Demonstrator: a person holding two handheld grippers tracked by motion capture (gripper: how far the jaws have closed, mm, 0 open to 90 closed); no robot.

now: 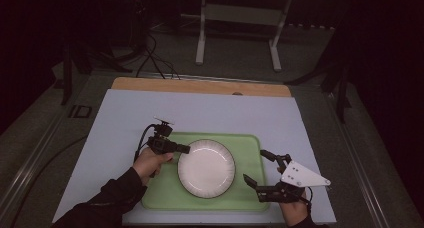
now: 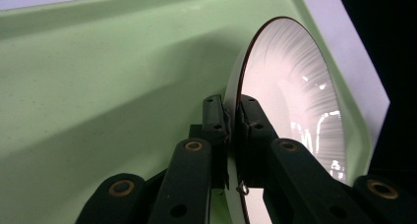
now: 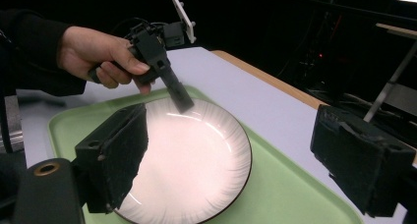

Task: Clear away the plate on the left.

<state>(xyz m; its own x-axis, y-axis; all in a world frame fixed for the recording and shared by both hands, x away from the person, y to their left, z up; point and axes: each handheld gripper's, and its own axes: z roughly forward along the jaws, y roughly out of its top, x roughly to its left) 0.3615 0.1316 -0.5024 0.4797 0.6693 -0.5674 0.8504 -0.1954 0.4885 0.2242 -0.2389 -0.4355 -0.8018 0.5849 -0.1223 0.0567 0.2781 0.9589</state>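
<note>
My left tongs (image 2: 232, 123) clenched on white plate (image 1: 206, 168) rim, plate over green tray (image 1: 250, 143). My right tongs (image 1: 259, 165) released, just right of plate.

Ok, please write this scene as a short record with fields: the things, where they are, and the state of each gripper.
plate: white plate with a dark rim, on the green tray
tray: lies on the pale mat that covers the table
left gripper: left gripper shut on the plate's rim at the plate's left side; in its own view the pads press both faces of the rim
right gripper: right gripper open, at the tray's right edge, holding nothing
person: a hand in a dark sleeve holds the left gripper
</note>
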